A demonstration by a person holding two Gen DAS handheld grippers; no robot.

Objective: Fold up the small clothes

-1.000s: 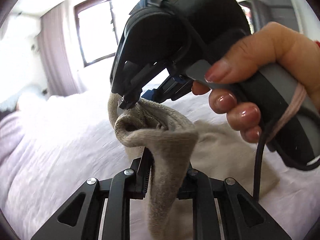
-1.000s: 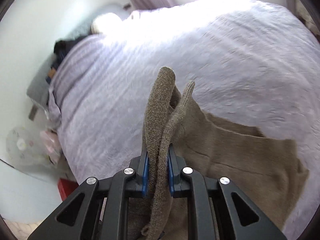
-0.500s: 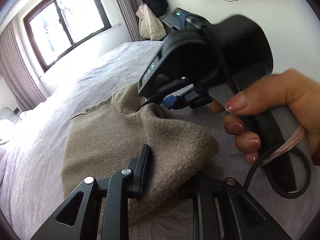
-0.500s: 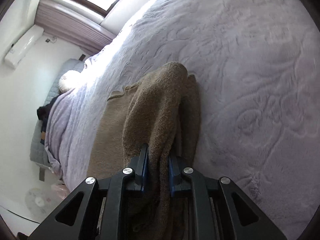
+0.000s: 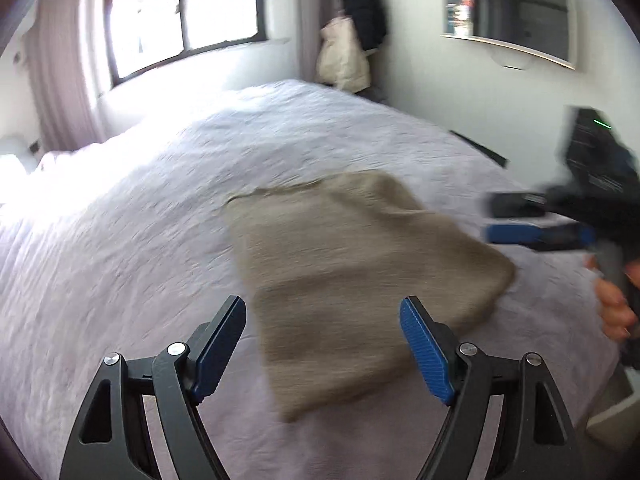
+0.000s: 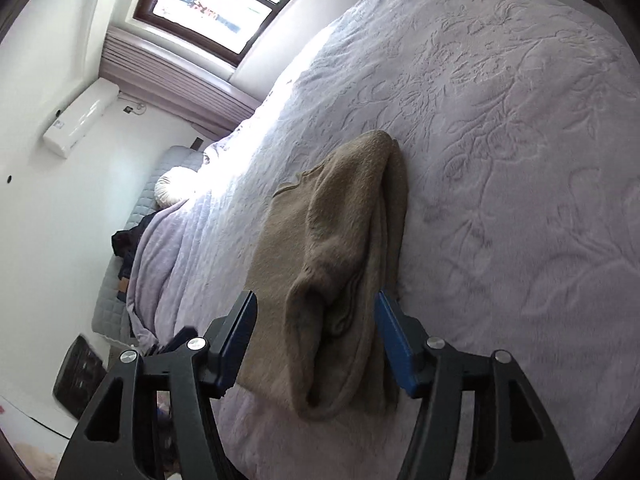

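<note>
A tan knitted garment (image 5: 360,264) lies folded over on a pale lilac bed (image 5: 120,260), and both handheld grippers are letting it go. In the left wrist view, the left gripper (image 5: 322,344) hovers above the garment's near edge with its jaws opening wide, blue pads clear of the cloth, nothing pinched. In the right wrist view, the right gripper (image 6: 316,344) sits low over the garment's bunched near end; its jaws are also opening, the thick fold lies between the pads but is not squeezed. The right gripper also shows at the right edge of the left view, blurred, held by a person's hand (image 5: 614,308). This looks like the release at the end of 1 fold. The top layer sits puffed and uneven, so the next move probably calls for smoothing it flat or taking a fresh edge for a 2nd fold. No brand, label or readable writing is visible on the garment or grippers.
</note>
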